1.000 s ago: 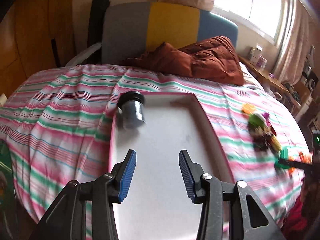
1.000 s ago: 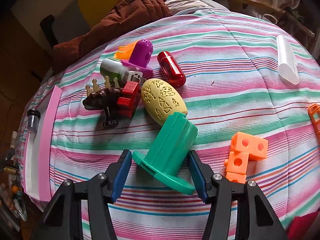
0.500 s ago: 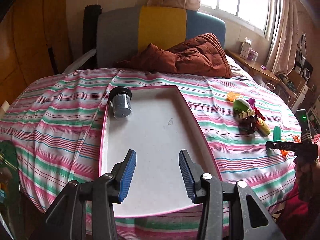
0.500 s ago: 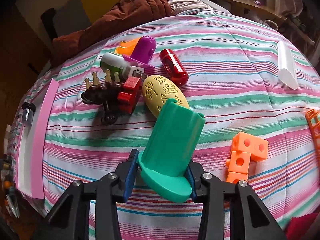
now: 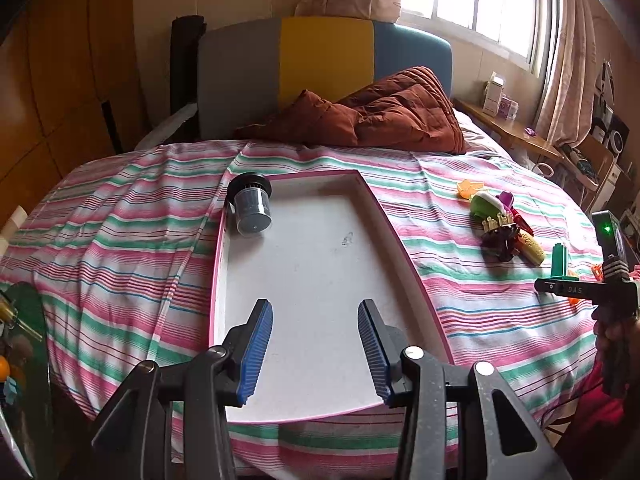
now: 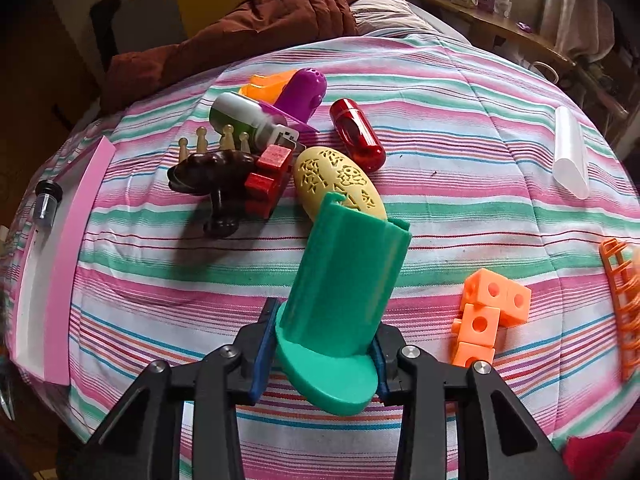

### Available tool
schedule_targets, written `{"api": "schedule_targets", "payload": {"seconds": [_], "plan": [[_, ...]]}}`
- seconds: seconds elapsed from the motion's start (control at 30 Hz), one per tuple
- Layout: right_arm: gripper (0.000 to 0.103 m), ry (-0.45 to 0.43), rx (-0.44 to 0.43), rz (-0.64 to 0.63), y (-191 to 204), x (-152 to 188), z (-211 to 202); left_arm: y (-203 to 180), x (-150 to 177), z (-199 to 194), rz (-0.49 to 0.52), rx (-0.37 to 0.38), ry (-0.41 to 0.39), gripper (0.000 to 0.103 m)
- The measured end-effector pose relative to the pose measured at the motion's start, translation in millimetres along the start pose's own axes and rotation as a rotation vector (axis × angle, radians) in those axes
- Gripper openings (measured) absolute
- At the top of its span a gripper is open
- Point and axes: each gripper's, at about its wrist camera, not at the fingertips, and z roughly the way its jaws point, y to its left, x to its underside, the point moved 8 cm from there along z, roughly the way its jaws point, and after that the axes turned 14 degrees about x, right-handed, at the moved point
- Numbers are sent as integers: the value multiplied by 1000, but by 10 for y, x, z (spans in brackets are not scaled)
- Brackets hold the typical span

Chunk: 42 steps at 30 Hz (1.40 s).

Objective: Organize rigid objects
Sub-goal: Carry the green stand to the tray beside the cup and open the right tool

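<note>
The right gripper [image 6: 322, 344] has just been closing and now clamps the green piece [image 6: 344, 280] at its base, just before the yellow egg [image 6: 340, 184]. It looks like light, stiff, smooth plastic; the hold above the flange should keep it from slipping. The left gripper [image 5: 316, 348] hangs open and empty over the tray [image 5: 404, 248], beside the egg's pile.

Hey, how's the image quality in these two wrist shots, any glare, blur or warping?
Left wrist view: window blown out white, fisheye bends the tray edges, corners dark. Right wrist view: soft even light, bed bulges like a dome, green piece sharp, orange ladder at the edge slightly smeared.
</note>
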Motion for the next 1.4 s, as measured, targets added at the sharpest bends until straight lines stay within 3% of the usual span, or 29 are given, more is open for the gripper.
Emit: {"api": "schedule_targets", "payload": {"seconds": [0.5,0.73,1.1,1.4], "plan": [[39,-28,-109,-169,660,187,-189,165,141,-13,-18,-39,22,45],[39,-57,-167,-215,1183,233,-322,335,189,-77,-34,-56,15,45],[39,-175,-313,-275,2078,-54,-936,575,218,-213,-72,-66,-12,45],[39,-156,-389,-397,2948,-10,-1017,771,281,-252,-121,-64,-12,45]]}}
